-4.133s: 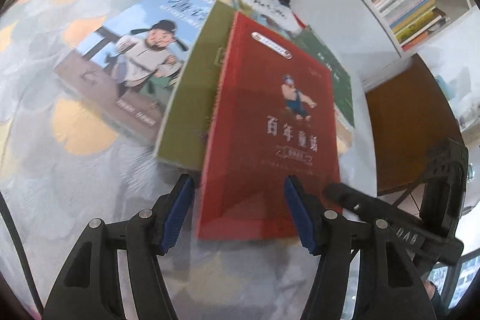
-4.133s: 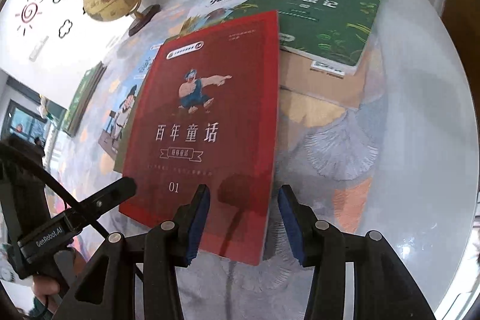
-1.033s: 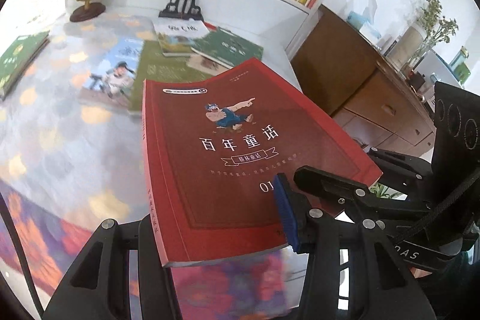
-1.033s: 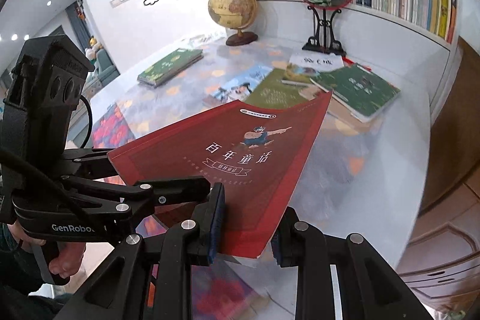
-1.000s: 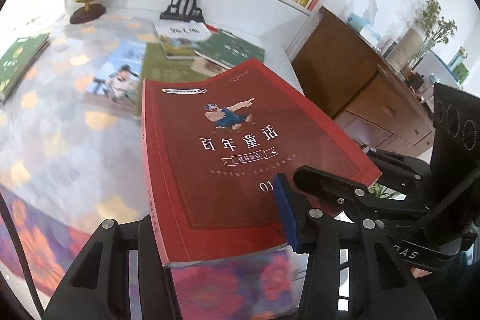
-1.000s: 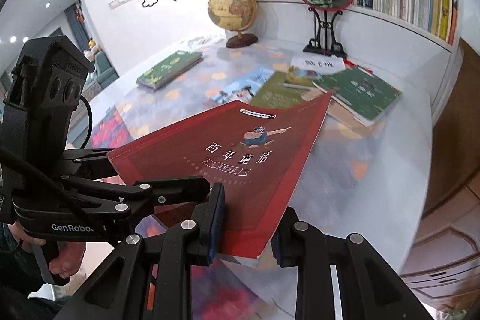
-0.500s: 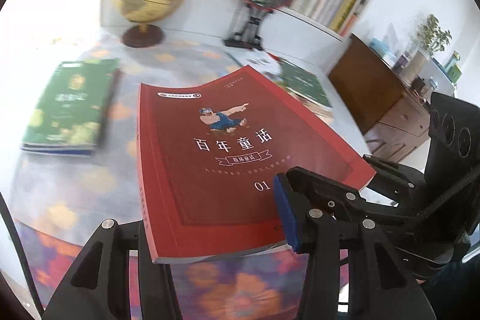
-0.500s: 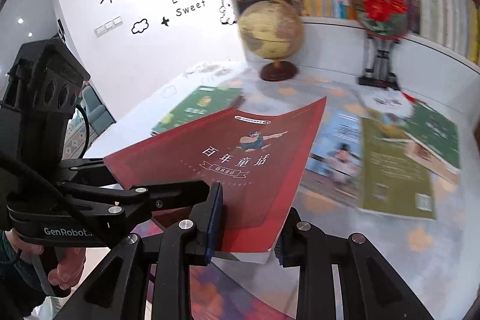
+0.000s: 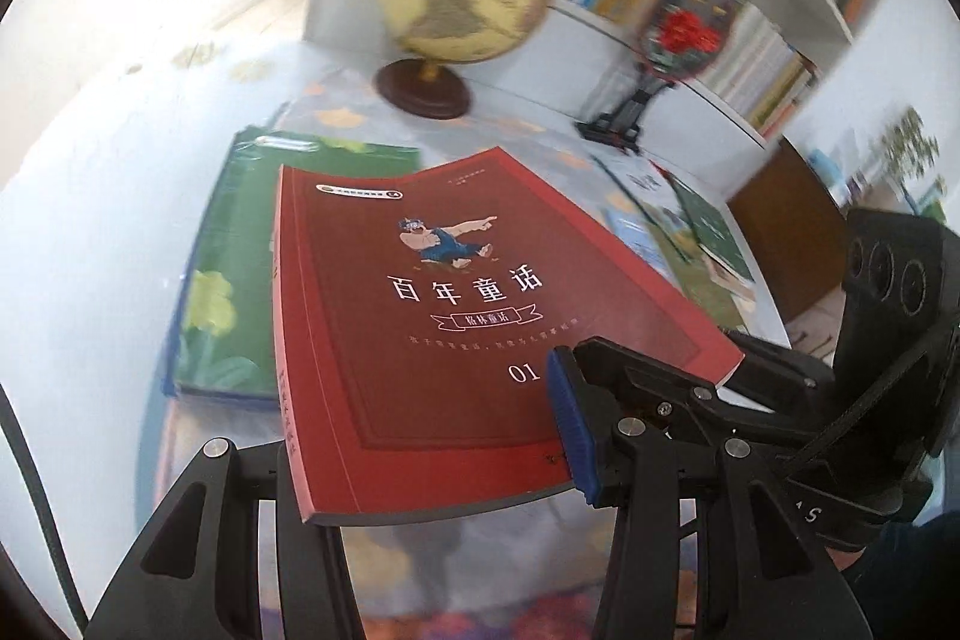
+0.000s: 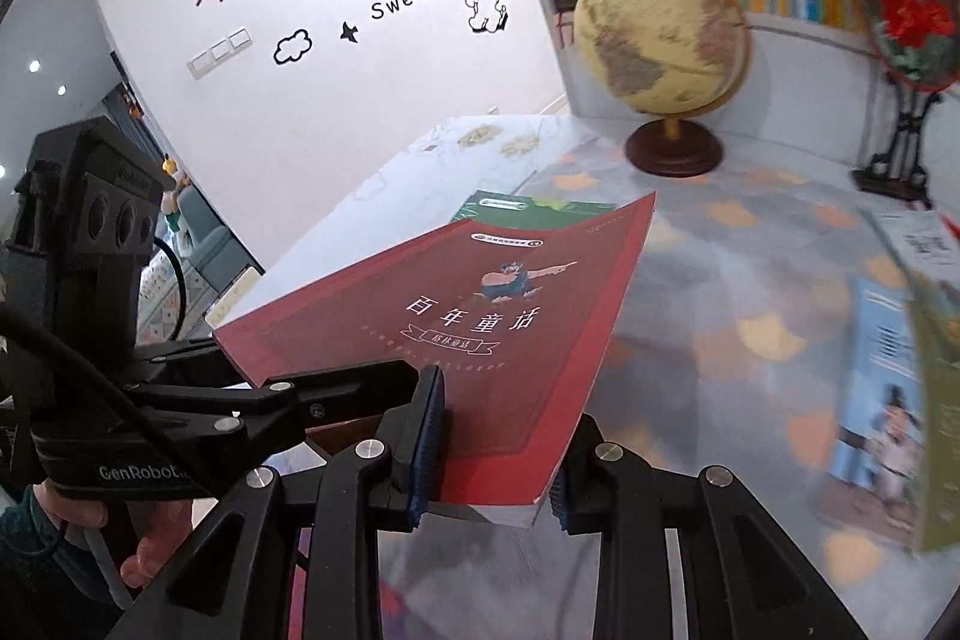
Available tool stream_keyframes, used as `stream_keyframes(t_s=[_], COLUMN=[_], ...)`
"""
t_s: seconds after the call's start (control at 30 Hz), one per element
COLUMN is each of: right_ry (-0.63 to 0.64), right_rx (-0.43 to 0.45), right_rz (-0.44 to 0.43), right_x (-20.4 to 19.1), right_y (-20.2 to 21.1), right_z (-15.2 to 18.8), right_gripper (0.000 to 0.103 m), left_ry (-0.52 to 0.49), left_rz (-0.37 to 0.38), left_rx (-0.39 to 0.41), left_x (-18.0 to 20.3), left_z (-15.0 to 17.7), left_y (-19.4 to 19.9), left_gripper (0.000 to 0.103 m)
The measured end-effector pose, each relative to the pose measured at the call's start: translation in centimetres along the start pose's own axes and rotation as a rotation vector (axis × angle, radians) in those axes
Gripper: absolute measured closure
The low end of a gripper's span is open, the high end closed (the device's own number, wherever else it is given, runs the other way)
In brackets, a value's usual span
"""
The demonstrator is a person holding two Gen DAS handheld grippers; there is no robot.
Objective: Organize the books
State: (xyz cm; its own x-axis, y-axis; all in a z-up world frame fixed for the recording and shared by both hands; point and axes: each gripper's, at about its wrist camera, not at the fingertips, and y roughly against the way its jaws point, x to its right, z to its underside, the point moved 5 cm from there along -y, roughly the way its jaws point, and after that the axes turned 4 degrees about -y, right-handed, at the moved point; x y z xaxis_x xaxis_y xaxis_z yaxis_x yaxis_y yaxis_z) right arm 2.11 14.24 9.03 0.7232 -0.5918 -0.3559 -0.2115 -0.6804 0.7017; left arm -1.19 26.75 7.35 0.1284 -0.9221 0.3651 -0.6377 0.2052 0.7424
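Red book (image 9: 456, 316) held off the table (image 10: 720, 280), gripped by both tools at its near edge. Left gripper (image 9: 420, 460) clamped on the near left corner, one blue pad (image 9: 570, 430) on the cover. Right gripper (image 10: 492, 454) pinching the near right corner. Hangs over the green book (image 9: 228, 268), which lies flat just in front of the globe (image 9: 462, 4). More books (image 10: 888, 400) lie scattered to the globe's right.

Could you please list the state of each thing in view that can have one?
Red book: closed, lifted off the table, tilted.
Left gripper: jaws shut on the red book.
Right gripper: jaws shut on the red book.
Green book: closed, lying flat.
Globe: upright on its stand.
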Motion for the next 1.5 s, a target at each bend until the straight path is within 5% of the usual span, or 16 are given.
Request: stream_keyframes(t_s=[0.3, 0.63, 0.73, 0.8, 0.9, 1.03, 1.27, 1.4, 1.5], right_ry=[-0.024, -0.054, -0.061, -0.085, -0.075, -0.064, -0.094, -0.105, -0.117], right_rx=[-0.031, -0.109, -0.150, -0.176, -0.192, -0.217, -0.209, -0.146, -0.098], right_rz=[0.028, 0.048, 0.047, 0.037, 0.038, 0.055, 0.089, 0.137, 0.186], right_x=[-0.8, -0.8, -0.5, -0.2, -0.2, -0.1, 2.3, 4.5, 6.5], right_y=[-8.7, -12.0, -13.0, -13.4, -13.3, -11.7, -6.0, -1.2, 2.9], right_z=[-3.6, -1.9, -1.2, -0.8, -0.2, 1.5, 4.7, 5.5, 6.5], right_gripper=[0.074, 0.073, 0.070, 0.055, 0.048, 0.047, 0.047, 0.046, 0.040], left_ry=[0.059, 0.169, 0.205, 0.211, 0.150, 0.146, 0.136, 0.104, 0.074], left_rz=[0.022, 0.017, -0.028, -0.087, -0.287, -0.339, -0.236, -0.181, -0.142], left_rx=[-0.014, -0.053, -0.033, -0.009, 0.004, -0.007, 0.037, 0.070, 0.088], left_x=[-7.8, -11.4, -12.1, -12.5, -12.7, -11.7, -4.7, 0.4, 4.1], left_z=[-2.7, -0.2, 0.5, 1.1, 2.7, 4.9, 6.7, 7.7, 8.8], left_y=[-3.6, -4.6, -3.9, -3.0, -0.9, 1.6, 4.2, 4.5, 4.5], left_gripper=[0.059, 0.059, 0.059, 0.059, 0.059, 0.059, 0.053, 0.030, 0.030])
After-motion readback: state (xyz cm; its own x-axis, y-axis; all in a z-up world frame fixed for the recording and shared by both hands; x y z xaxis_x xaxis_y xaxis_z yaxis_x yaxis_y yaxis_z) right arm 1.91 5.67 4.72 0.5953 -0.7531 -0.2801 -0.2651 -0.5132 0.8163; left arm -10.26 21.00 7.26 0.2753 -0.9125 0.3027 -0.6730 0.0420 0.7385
